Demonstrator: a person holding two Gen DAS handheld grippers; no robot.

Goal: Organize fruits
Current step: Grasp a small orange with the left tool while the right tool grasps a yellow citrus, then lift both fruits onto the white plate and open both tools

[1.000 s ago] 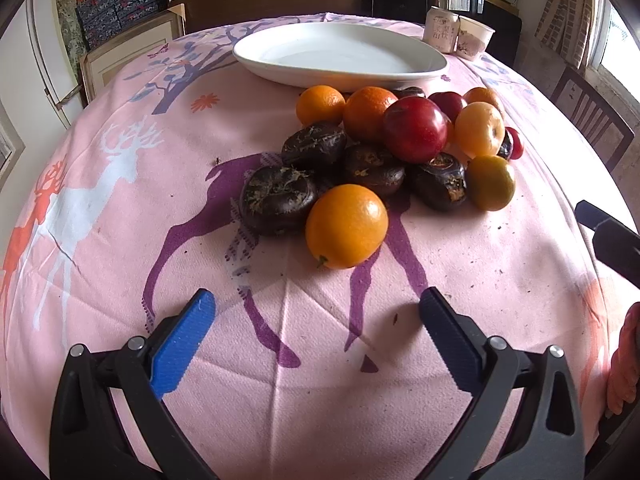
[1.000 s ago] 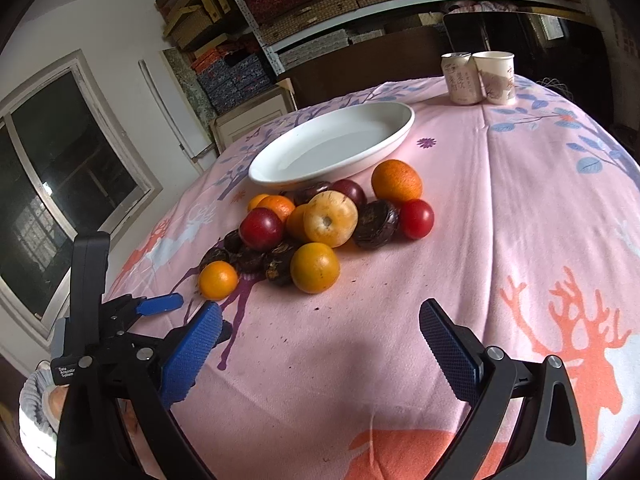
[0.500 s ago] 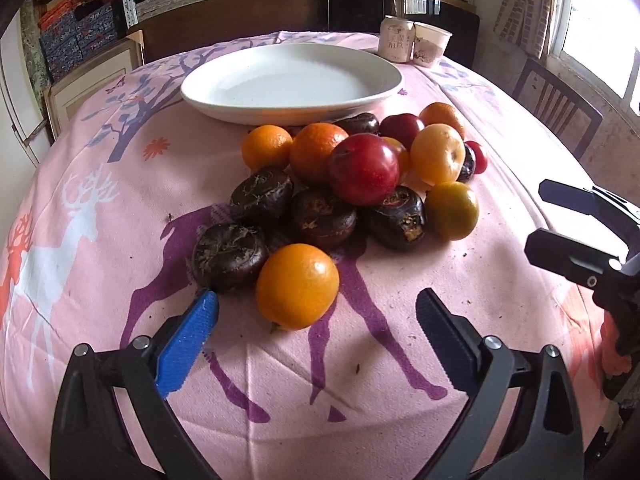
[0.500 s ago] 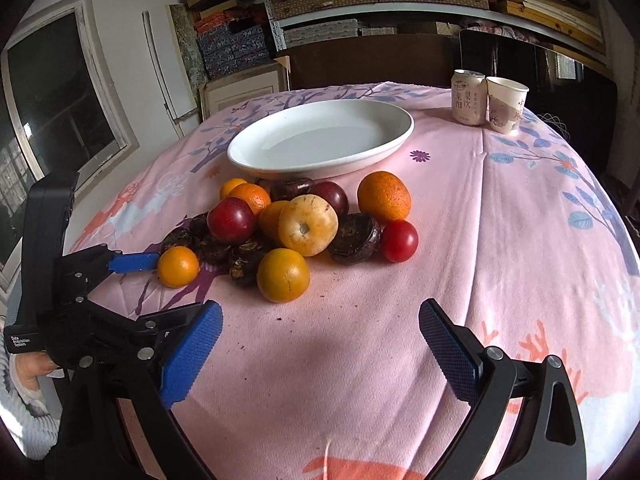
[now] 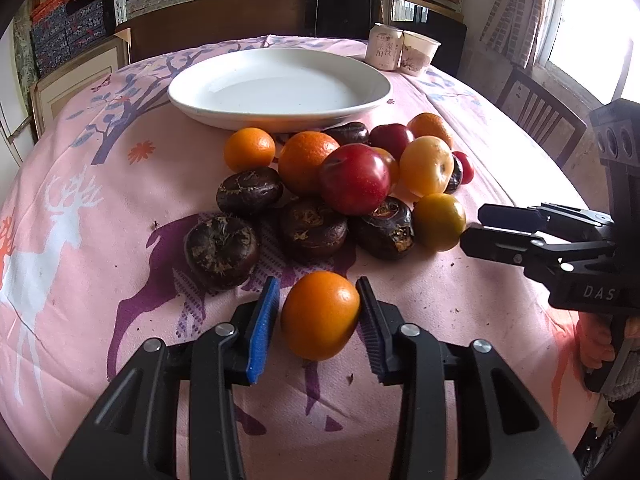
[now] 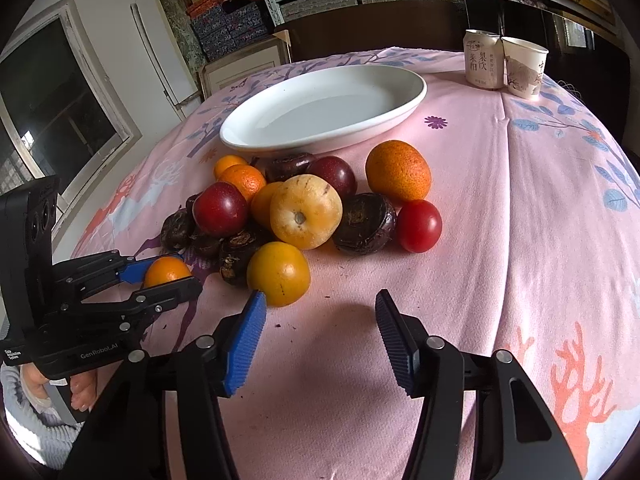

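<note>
A pile of fruit lies on the pink tablecloth in front of a white oval plate (image 5: 280,118): oranges, a red plum (image 5: 354,178), a yellow pear-like fruit (image 6: 306,212) and dark water chestnuts (image 5: 220,250). One orange (image 5: 320,316) sits apart at the near side. My left gripper (image 5: 317,282) is closing on it, with a pad against each side; the right wrist view shows the same grip (image 6: 186,272). My right gripper (image 6: 320,296) is closing with nothing between its pads. A yellow-orange fruit (image 6: 278,274) lies just beyond its left pad.
A drink can (image 6: 482,60) and a paper cup (image 6: 524,68) stand behind the plate at the right. A wooden chair (image 5: 536,116) is beside the table on the right. Shelves with boxes line the back wall. A person's hand (image 6: 80,392) holds the left gripper.
Both grippers have come nearer to the fruit pile. The left jaws went from wide apart to tight around the near orange. The right jaws have narrowed part of the way.
</note>
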